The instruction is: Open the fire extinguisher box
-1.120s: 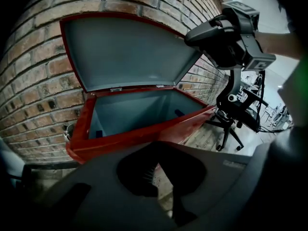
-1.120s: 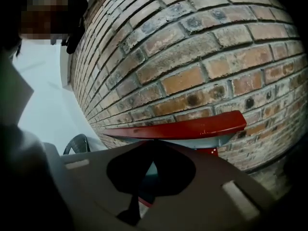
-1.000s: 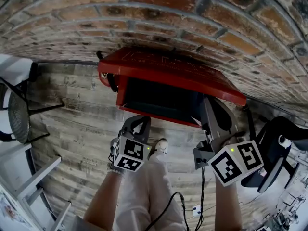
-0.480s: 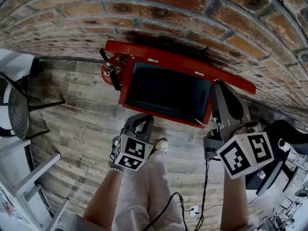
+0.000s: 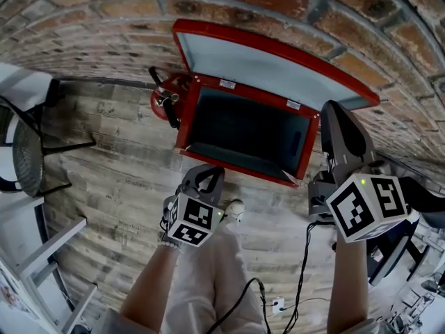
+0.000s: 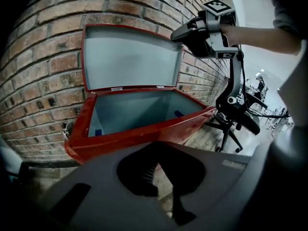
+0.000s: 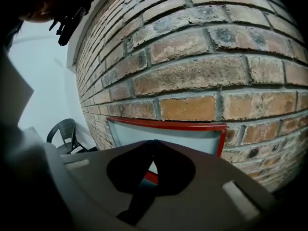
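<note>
The red metal fire extinguisher box (image 5: 182, 127) sits on the wooden plank floor (image 5: 118, 179) against the brick wall (image 5: 278, 5). Its flat red lid (image 5: 278, 68), only half raised a second ago, now leans fully back on the bricks, baring the dark inside. The right tongs (image 5: 337, 113), pressed together and pinching nothing, have drifted up by the lid's right edge; contact I cannot tell. The left tongs (image 5: 201, 176), likewise pressed together and empty, hang unmoved before the box. I judge the opening done
</note>
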`<state>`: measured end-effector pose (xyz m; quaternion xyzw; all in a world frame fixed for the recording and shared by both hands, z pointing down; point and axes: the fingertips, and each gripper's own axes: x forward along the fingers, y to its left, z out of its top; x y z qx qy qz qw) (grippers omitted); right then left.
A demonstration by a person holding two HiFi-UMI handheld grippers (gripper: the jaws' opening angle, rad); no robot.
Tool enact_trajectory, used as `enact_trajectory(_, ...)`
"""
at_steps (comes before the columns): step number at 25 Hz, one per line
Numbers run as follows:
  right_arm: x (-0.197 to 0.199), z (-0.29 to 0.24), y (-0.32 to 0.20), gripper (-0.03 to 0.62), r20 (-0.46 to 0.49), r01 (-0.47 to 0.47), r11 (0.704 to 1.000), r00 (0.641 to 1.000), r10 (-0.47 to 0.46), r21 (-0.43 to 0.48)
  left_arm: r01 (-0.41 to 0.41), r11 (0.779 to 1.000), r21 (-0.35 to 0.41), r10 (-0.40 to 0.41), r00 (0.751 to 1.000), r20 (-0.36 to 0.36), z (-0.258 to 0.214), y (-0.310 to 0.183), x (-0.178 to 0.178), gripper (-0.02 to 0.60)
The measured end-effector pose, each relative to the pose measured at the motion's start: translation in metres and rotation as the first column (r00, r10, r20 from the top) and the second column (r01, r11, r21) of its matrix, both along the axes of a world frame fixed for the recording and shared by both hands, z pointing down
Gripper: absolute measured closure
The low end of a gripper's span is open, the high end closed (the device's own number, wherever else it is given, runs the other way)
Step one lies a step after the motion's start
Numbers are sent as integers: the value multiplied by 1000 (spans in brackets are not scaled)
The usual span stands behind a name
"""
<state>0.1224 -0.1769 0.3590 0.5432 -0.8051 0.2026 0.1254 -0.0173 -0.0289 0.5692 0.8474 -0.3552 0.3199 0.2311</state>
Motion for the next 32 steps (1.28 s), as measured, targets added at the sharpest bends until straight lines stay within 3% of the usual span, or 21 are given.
enact_trajectory(13, -24, 34, 34, 588, 8, 81, 993, 997, -80, -87, 4, 1000, 2, -4, 1000, -6, 0, 4, -1, 583)
enact_trajectory(32, -51, 99, 84, 540, 15, 188, 955, 982, -190, -229, 14, 1000, -11, -15, 1000, -12, 3, 18, -12, 583)
